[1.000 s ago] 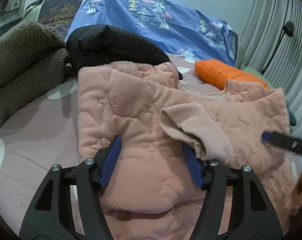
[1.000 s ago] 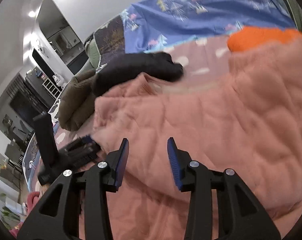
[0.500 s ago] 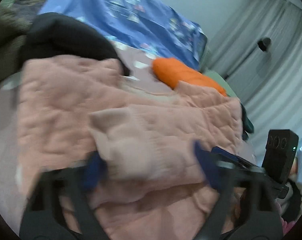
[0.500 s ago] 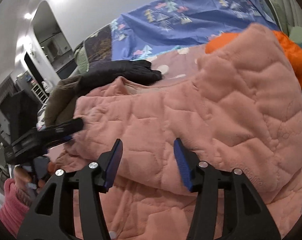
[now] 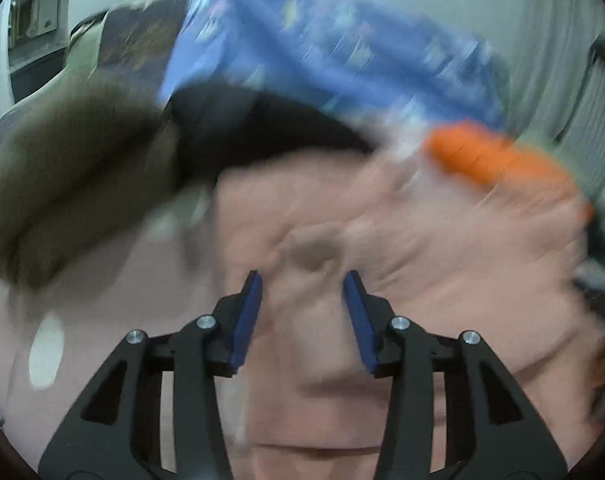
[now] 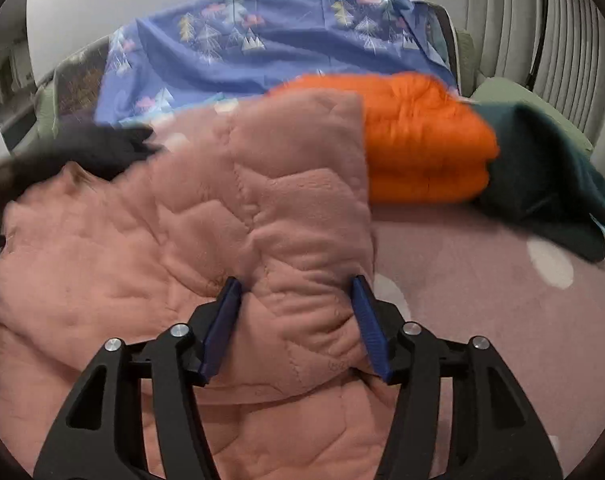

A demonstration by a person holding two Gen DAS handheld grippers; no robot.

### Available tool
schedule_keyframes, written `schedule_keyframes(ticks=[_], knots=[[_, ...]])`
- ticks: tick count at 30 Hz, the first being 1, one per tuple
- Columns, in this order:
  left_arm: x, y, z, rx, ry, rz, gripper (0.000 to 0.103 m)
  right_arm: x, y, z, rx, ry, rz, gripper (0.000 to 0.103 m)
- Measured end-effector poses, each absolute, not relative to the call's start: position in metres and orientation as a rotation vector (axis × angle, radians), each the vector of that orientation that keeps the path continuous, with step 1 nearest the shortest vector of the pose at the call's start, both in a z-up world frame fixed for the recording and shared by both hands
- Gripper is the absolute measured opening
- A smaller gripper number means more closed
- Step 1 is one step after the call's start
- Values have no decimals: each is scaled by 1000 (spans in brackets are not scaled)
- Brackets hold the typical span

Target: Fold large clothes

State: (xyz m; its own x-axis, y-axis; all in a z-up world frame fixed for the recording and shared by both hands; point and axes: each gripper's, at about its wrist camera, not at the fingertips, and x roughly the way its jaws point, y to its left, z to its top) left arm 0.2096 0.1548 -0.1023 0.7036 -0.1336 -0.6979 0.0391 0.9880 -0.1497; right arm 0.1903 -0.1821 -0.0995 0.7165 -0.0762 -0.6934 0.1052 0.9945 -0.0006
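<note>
While the right gripper [image 6: 296, 320] spreads its jaws, a thick fold of the pink jacket [image 6: 182, 240] sits between the blue pads [image 6: 222, 326], bulging up, and the pads look to be letting go of it rather than pinching; that reads as a fold just laid and being released. It points steeply down at the jacket's right edge, where the folded side panel stands doubled over the body, so the side is likely being brought inward to narrow the garment.

Over on the left, the gripper [image 5: 302, 316] is narrowing its jaws, partly apart, with pink fleece between the pads [image 5: 246, 320]. The view is smeared with blur, so I cannot tell whether they press on cloth yet. It tilts down too, aimed at a puckered spot in the jacket's middle, probably a sleeve end to pick up.

Further out, the jacket lies spread on the pink spotted bed [image 6: 482, 280], its collar towards the far side. Folded clothes line the back: orange [image 6: 422, 148], dark green [image 6: 550, 176], black [image 5: 254, 128] and brown [image 5: 70, 184], kept well clear of the working space.
</note>
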Motion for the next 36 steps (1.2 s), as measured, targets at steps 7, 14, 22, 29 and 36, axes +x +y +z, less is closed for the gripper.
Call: schedule_keyframes(ticks=[7, 14, 22, 29, 36], knots=[[175, 168, -46, -181, 606, -69, 44, 173, -187, -51, 102, 671, -65, 62], [197, 94, -50, -63, 642, -173, 64, 221, -157, -49, 46, 693, 30, 54], [218, 91, -115, -20, 781, -137, 84, 248, -175, -113, -13, 757, -109, 56], [176, 110, -74, -20, 705, -174, 84, 181, -197, -69, 86, 702, 1, 58], [158, 143, -121, -60, 955, -140, 90, 170, -240, -112, 244, 884, -22, 78]])
